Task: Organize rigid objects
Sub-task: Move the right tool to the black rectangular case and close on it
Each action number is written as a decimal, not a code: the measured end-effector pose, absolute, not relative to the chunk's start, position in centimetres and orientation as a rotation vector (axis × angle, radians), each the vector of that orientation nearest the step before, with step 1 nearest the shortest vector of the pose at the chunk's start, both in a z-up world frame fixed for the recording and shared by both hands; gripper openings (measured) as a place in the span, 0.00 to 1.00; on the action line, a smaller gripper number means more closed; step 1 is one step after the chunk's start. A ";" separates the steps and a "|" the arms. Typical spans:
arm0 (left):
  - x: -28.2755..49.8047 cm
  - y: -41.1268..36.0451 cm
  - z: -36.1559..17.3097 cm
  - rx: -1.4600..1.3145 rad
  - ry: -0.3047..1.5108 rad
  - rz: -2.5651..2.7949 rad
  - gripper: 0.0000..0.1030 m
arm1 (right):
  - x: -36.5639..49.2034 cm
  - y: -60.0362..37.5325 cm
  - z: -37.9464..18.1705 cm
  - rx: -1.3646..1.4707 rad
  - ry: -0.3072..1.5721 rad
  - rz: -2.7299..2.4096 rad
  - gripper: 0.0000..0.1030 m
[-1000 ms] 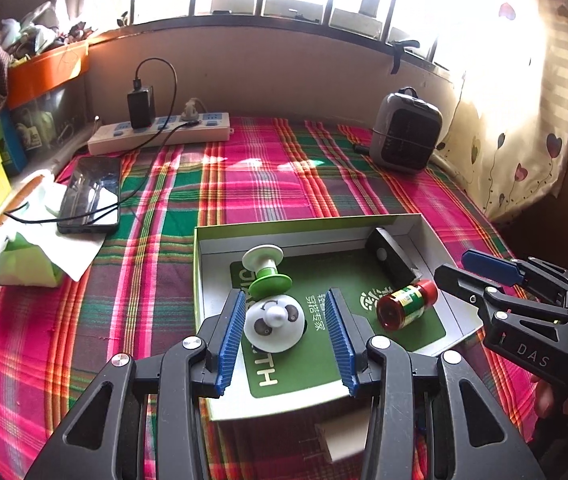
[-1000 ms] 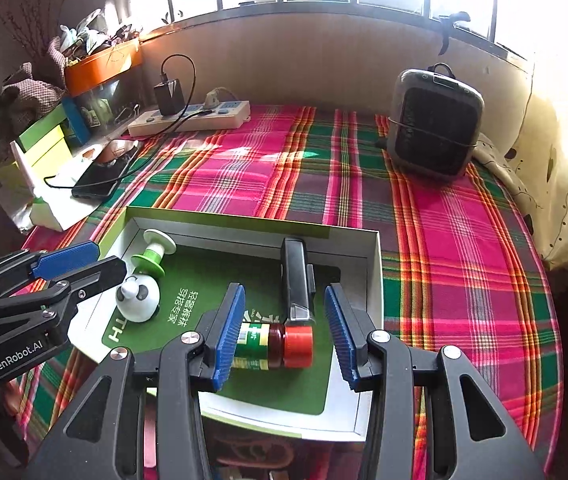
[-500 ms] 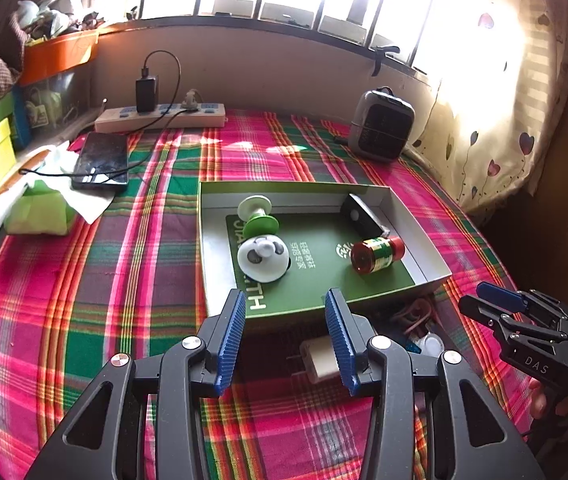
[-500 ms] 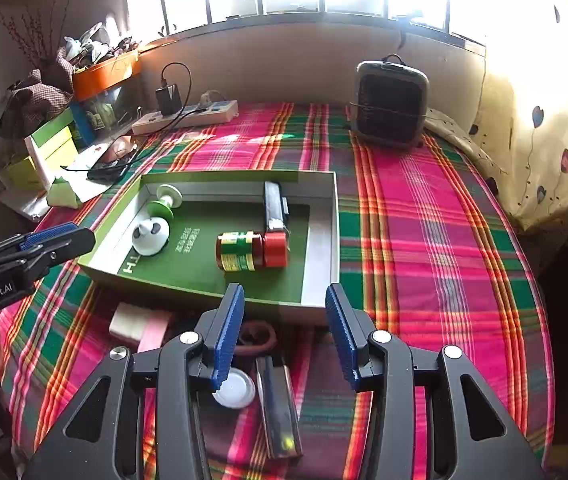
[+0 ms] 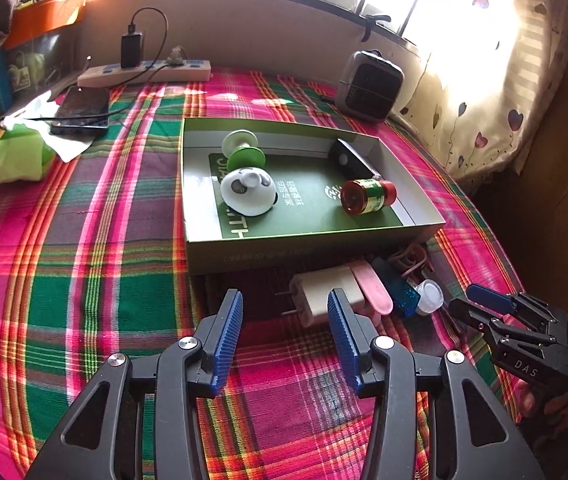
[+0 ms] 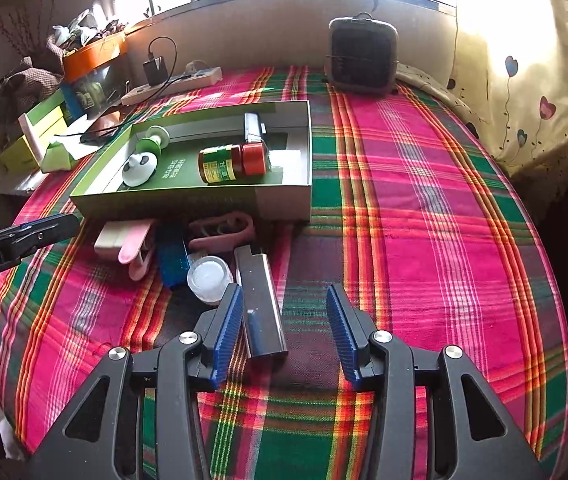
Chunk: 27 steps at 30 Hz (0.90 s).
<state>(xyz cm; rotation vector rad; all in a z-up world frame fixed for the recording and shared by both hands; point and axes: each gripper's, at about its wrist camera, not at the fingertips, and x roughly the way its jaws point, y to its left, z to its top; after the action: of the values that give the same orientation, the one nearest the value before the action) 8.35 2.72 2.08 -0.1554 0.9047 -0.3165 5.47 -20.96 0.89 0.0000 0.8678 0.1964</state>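
Both grippers empty, jaws apart: left gripper [image 5: 282, 318] widening, white charger [image 5: 324, 294] at 1 o'clock; right gripper [image 6: 284, 314] over metal bar [image 6: 260, 304].

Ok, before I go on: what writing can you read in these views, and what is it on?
"GenRobot.AI": side of the left gripper.
"DAS": side of the right gripper.
"TH": end of a larger white word on the green box floor; the rest is hidden.
Chinese print on the box floor and the jar label: too small to read.

Bottle [image 5: 366, 197] in tray [image 5: 308, 247], charger [image 5: 324, 294] before it
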 end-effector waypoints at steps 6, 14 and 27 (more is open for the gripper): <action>8.6 1.5 1.2 -0.157 0.940 -0.357 0.42 | 5.8 -20.3 -0.2 -0.009 0.894 0.198 0.44; 8.1 0.2 0.7 -0.141 0.958 -0.379 0.43 | 6.7 -19.8 -0.4 -0.069 0.884 0.175 0.44; 6.5 -2.0 0.6 -0.112 0.973 -0.399 0.43 | 6.6 -21.3 -0.4 -0.055 0.863 0.161 0.24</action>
<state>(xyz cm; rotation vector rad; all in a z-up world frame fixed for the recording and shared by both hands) 6.52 -2.04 0.61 -0.1116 0.9730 -0.3986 6.57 -21.31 -0.42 -0.0546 0.8634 0.1612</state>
